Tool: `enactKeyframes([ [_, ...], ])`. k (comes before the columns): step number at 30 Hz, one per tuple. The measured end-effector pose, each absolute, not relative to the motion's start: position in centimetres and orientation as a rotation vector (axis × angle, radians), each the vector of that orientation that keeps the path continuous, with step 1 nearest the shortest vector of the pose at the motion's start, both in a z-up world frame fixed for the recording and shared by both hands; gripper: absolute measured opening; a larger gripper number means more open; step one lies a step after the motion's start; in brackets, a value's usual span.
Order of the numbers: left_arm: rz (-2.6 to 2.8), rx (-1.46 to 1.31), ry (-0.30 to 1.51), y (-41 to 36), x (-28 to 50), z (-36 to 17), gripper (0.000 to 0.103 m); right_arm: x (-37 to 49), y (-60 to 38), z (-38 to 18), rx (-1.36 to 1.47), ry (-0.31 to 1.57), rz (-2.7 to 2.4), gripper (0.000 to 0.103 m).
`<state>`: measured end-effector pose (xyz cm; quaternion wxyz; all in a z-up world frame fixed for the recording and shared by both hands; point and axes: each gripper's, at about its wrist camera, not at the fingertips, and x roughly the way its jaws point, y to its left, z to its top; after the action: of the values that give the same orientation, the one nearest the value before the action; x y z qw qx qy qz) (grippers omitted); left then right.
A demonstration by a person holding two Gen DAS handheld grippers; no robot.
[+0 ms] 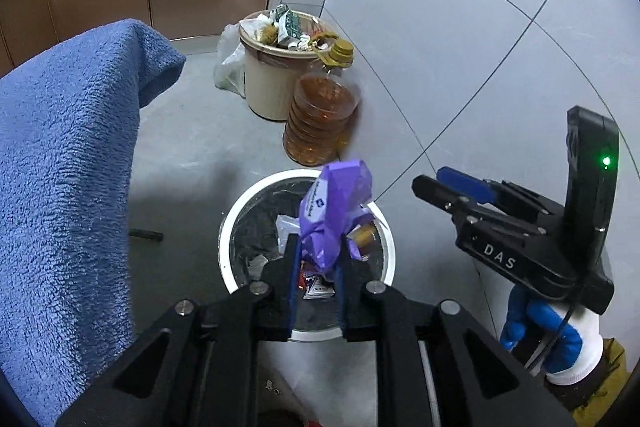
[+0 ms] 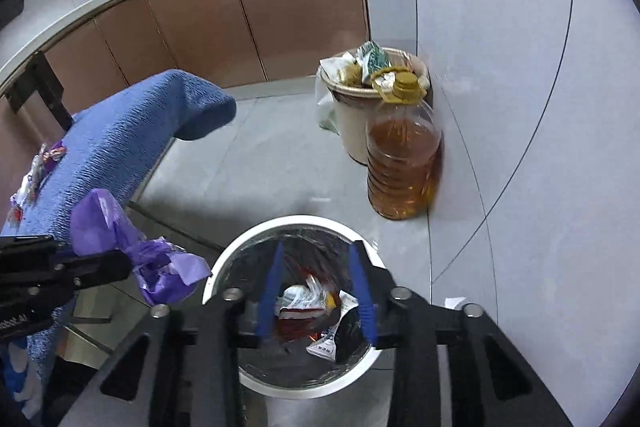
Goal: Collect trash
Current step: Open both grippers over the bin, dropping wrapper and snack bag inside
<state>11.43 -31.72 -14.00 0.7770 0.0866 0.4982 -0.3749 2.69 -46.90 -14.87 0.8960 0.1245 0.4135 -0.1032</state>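
My left gripper (image 1: 318, 247) is shut on a crumpled purple wrapper (image 1: 334, 211) and holds it above the white-rimmed trash bin (image 1: 228, 227), which holds several wrappers. In the right wrist view the purple wrapper (image 2: 132, 247) hangs left of the bin (image 2: 218, 267), pinched by the left gripper (image 2: 134, 261). My right gripper (image 2: 316, 251) is open and empty over the bin's mouth, above red and white wrappers (image 2: 308, 301). In the left wrist view the right gripper (image 1: 430, 181) sits to the right of the bin.
A table under a blue towel (image 1: 68, 167) stands left, with several wrappers (image 2: 36, 171) on it. A full beige bin (image 1: 268, 83) and an oil bottle (image 1: 320, 115) stand behind against the grey wall. Brown cabinets (image 2: 200, 15) lie beyond.
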Motion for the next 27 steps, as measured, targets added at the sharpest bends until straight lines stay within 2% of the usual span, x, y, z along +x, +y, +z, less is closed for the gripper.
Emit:
enactKeyframes([
  [6,-0.799,0.159,1.084,-30.6,11.8,-13.9,0.015,2.2,-47.2,-14.5,0.249,0.847,-0.237,0.050],
  [10,-0.810,0.140,1.083,-30.3,11.7,-13.4,0.016,1.7,-47.0,-13.7,0.238,0.827,-0.250,0.054],
  [12,-0.819,0.130,1.087,-30.2,11.6,-13.3,0.020,1.5,-46.8,-13.3,0.231,0.818,-0.256,0.055],
  [14,-0.824,0.115,1.088,-30.1,11.6,-13.2,0.041,1.2,-46.6,-12.9,0.228,0.812,-0.259,0.056],
  [16,-0.825,0.101,1.079,-29.9,11.4,-12.9,0.053,0.7,-46.5,-12.6,0.224,0.807,-0.266,0.056],
  [27,-0.816,0.070,0.985,-27.7,9.6,-9.4,0.053,-1.0,-45.5,-9.8,0.219,0.757,-0.276,0.058],
])
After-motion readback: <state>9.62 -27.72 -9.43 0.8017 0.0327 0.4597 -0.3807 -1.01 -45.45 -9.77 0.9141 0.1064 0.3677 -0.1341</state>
